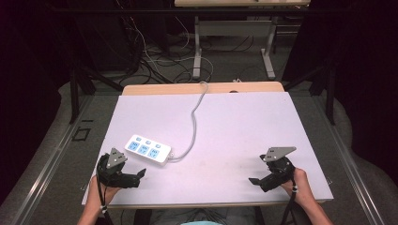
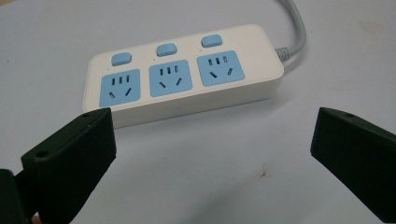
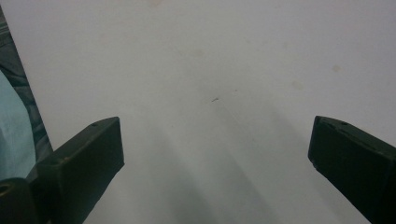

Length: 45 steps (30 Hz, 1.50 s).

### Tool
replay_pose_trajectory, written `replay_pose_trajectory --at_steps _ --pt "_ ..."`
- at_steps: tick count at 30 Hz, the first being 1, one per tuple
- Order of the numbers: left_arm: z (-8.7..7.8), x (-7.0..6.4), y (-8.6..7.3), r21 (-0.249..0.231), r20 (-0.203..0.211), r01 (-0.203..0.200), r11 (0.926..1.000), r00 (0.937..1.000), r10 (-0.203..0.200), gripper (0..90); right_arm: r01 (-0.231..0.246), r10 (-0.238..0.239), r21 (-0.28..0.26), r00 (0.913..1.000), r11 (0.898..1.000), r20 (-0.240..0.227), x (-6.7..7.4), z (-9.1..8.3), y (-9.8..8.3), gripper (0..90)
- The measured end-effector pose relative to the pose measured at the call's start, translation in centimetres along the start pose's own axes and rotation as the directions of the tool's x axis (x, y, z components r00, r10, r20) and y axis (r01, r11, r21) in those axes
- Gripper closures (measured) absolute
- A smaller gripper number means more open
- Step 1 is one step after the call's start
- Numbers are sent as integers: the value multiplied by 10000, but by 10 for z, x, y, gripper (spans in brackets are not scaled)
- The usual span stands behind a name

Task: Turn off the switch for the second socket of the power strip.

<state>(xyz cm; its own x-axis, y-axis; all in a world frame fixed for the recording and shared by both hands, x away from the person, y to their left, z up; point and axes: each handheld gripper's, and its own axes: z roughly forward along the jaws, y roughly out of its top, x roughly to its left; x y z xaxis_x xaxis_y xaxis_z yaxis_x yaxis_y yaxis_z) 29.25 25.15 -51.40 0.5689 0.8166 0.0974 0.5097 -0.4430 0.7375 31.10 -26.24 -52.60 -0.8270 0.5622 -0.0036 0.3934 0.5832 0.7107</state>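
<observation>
The white counter (image 1: 234,131) carries a white power strip (image 1: 148,149) (3 blue sockets, 3 blue switches) at its near left, its grey cord (image 1: 195,122) running off the far edge. The left gripper (image 1: 141,174) sits just beside the strip, jaws spread wide, holding nothing. The right gripper (image 1: 253,181) rests well apart at the near right, jaws likewise wide and empty over bare surface.
</observation>
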Motion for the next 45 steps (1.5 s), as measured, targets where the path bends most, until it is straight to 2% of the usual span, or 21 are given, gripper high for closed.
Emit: replay_pose_trajectory --at_steps 12,24,45 --pt "-9 -9 -9 52 83 -233 9997 9997 233 0 1 -1 -1 10000 10000 -12 0 0 0 29" --pt "-15 -16 -16 -143 110 -337 9993 9994 338 0 -5 5 15 10000 10000 2 0 0 0 29" --pt "-17 -17 -23 -213 152 -436 9988 9989 440 0 13 -13 15 10000 10000 5 0 0 0 29"
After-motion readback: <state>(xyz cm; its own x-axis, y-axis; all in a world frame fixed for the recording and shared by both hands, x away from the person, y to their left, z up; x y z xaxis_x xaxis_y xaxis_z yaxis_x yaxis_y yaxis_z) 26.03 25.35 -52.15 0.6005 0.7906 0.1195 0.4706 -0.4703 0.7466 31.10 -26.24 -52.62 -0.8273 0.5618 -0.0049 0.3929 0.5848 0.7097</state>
